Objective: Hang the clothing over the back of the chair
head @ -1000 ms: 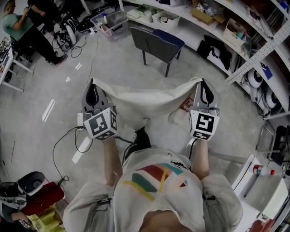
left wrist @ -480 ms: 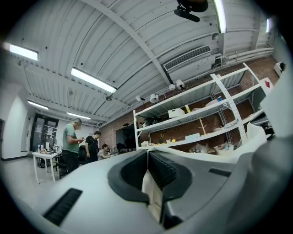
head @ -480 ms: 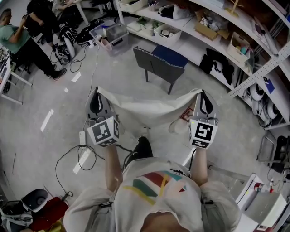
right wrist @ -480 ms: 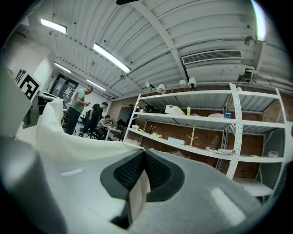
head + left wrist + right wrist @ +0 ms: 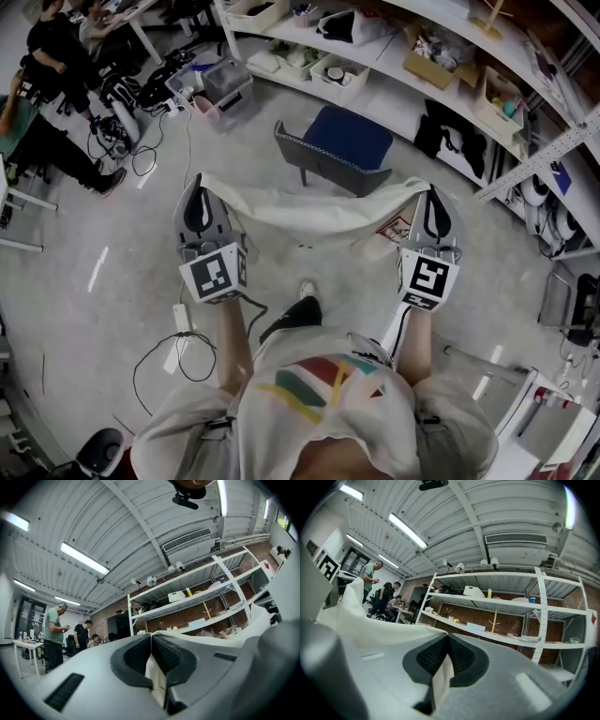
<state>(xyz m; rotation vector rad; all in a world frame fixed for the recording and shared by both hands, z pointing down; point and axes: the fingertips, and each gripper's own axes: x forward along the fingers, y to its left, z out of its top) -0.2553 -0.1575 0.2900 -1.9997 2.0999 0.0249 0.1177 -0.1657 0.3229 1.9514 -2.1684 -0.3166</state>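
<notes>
**Cream clothing stretched between two grippers, near the chair**

The cream clothing (image 5: 314, 208) is hanging spread out and off the floor, sagging slightly in the middle, just before the chair (image 5: 352, 141). The left gripper (image 5: 200, 180) is pinching one corner between closed jaws, and the right gripper (image 5: 429, 190) is clamping the other. Shelves (image 5: 441, 56) are standing beyond the chair.

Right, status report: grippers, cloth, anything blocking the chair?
Left gripper, right gripper: both shut on cloth. Cloth spread between them, not yet on chair. Nothing seen in the way.
</notes>
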